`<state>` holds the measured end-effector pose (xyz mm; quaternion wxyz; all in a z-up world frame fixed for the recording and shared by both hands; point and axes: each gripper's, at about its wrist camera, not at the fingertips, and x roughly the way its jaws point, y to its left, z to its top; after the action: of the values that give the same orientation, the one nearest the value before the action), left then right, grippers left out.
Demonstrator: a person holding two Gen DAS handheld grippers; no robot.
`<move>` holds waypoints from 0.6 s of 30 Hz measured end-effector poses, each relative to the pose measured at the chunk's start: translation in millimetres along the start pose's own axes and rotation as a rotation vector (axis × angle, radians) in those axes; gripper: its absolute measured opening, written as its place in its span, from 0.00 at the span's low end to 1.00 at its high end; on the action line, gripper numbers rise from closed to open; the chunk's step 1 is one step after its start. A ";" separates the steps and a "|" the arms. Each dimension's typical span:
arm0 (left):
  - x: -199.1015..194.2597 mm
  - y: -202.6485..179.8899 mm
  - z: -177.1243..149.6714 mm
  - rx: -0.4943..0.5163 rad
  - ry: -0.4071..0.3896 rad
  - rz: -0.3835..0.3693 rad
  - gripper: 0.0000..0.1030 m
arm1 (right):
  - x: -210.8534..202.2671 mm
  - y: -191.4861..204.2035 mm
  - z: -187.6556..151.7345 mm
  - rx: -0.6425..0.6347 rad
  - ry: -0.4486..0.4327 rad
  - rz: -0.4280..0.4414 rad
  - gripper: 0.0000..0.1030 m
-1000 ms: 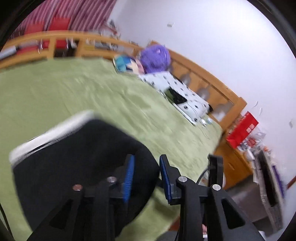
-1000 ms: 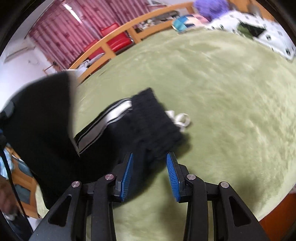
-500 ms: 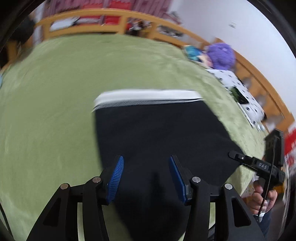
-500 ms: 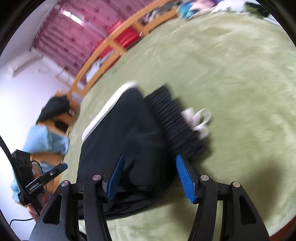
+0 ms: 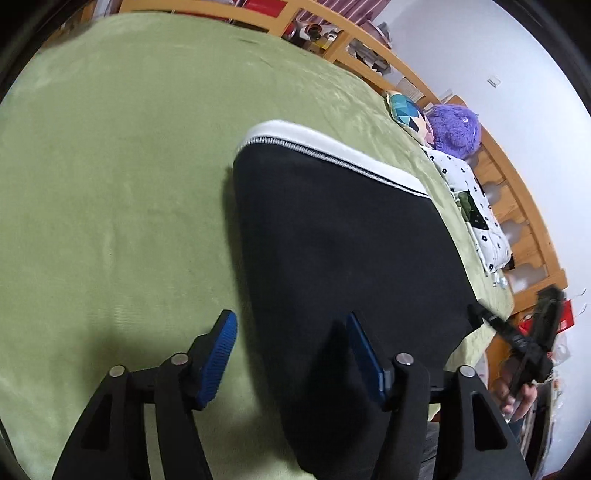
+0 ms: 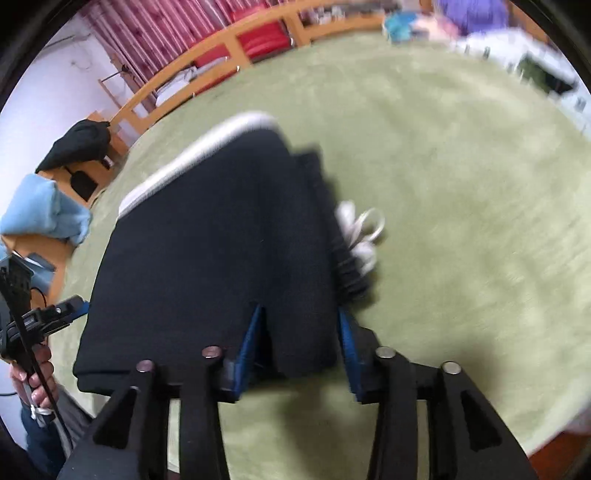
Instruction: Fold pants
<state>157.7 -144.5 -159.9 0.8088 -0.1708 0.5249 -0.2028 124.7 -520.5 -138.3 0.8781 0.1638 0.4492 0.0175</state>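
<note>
A wide bed (image 5: 110, 155) under a green fleecy blanket fills the room, ringed by a pale wooden rail (image 5: 517, 206). Red-striped curtains (image 6: 155, 33) hang behind red cushions (image 6: 262, 38). The wall (image 5: 498, 48) is plain white. A purple plush toy (image 5: 456, 131) and a spotted white pillow (image 5: 476, 206) lie by the rail

Pants (image 5: 340, 236) now lie folded flat on the bed; both grippers, left (image 5: 291, 354) and right (image 6: 299, 332), have opened wider.
</note>
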 end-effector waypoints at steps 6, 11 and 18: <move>45.2 4.4 14.2 -0.029 0.049 -0.002 0.70 | 37.2 8.9 41.5 -0.040 0.051 0.052 0.76; 60.4 -0.7 28.3 -0.003 0.048 0.014 0.71 | 108.6 -7.5 49.5 -0.005 0.223 0.139 0.80; 62.4 -7.9 36.3 -0.011 0.021 -0.047 0.24 | 121.3 -17.1 38.8 0.049 0.219 0.220 0.82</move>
<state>212.7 -180.7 -190.5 0.7974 -0.1853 0.5301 -0.2209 225.8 -525.6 -217.4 0.8123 0.2303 0.5221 0.1203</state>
